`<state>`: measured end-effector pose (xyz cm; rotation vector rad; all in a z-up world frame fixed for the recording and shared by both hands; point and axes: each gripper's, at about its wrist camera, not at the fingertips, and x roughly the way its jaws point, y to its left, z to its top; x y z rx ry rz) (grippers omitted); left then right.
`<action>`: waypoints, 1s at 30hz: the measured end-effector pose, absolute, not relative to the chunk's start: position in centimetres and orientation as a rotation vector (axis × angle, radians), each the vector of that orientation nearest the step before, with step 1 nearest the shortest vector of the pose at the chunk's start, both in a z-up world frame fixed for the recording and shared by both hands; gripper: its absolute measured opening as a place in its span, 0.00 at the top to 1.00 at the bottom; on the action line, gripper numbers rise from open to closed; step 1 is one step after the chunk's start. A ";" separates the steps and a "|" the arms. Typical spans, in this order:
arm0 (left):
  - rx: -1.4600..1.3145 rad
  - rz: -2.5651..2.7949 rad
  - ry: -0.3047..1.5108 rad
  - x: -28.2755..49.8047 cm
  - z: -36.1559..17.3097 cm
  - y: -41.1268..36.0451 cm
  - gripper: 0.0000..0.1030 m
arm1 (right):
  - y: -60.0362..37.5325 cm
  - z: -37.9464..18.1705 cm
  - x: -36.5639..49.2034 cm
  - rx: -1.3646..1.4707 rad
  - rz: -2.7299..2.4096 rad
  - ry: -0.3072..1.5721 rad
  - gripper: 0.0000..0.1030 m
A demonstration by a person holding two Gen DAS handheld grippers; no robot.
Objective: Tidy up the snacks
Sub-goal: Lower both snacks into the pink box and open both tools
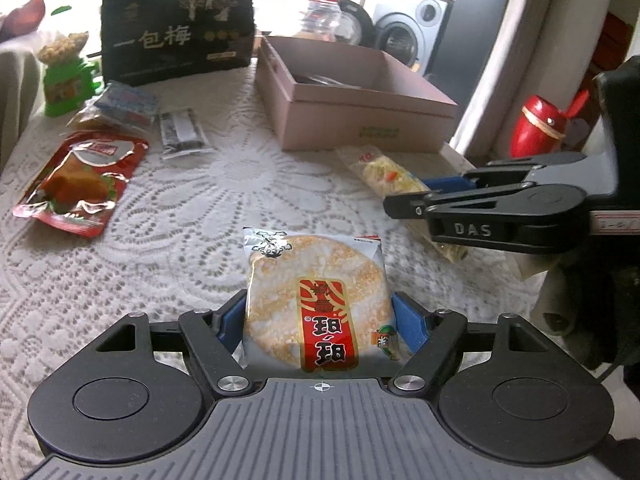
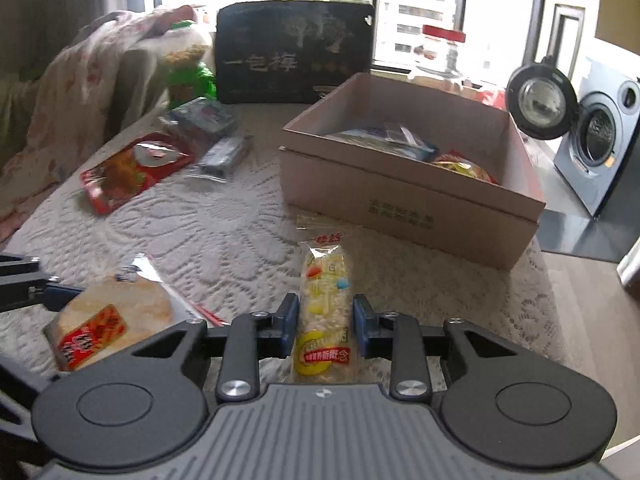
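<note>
A round rice cracker packet (image 1: 318, 304) lies on the lace tablecloth between the blue pads of my left gripper (image 1: 320, 320); the jaws stand around it with small gaps. It also shows in the right wrist view (image 2: 108, 320). A long yellow snack bar packet (image 2: 325, 312) lies between the pads of my right gripper (image 2: 326, 326), which is open around it. The right gripper (image 1: 404, 196) and the bar (image 1: 384, 172) also show in the left wrist view. A pink cardboard box (image 2: 408, 200) stands beyond, open, with several snacks inside.
A red snack pouch (image 1: 80, 180), a dark sachet (image 1: 182, 132) and a blue packet (image 1: 124, 102) lie at the left. A big black bag (image 1: 176, 28), a green item (image 1: 66, 84) and a red-lidded jar (image 1: 320, 16) stand at the back. The table edge is at the right.
</note>
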<state>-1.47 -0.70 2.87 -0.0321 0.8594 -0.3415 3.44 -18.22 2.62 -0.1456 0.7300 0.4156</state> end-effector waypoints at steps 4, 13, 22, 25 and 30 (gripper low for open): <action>-0.013 -0.376 0.850 -2.5 3.4 -1.8 0.22 | -19.8 4.3 1.5 -0.118 0.427 0.713 0.72; 0.027 -0.435 0.761 -3.6 6.5 -3.9 0.22 | -23.0 8.9 -1.8 -0.114 0.411 0.603 0.72; -0.095 -0.386 0.538 5.8 12.9 -4.6 0.22 | -24.5 11.9 0.4 -0.122 0.342 0.518 0.72; -0.181 -0.403 0.539 11.3 13.5 -5.8 0.22 | -25.2 13.4 3.1 -0.103 0.331 0.503 0.73; -0.321 -0.458 0.653 19.3 10.4 -7.3 0.22 | -26.5 15.3 10.5 -0.049 0.270 0.517 0.72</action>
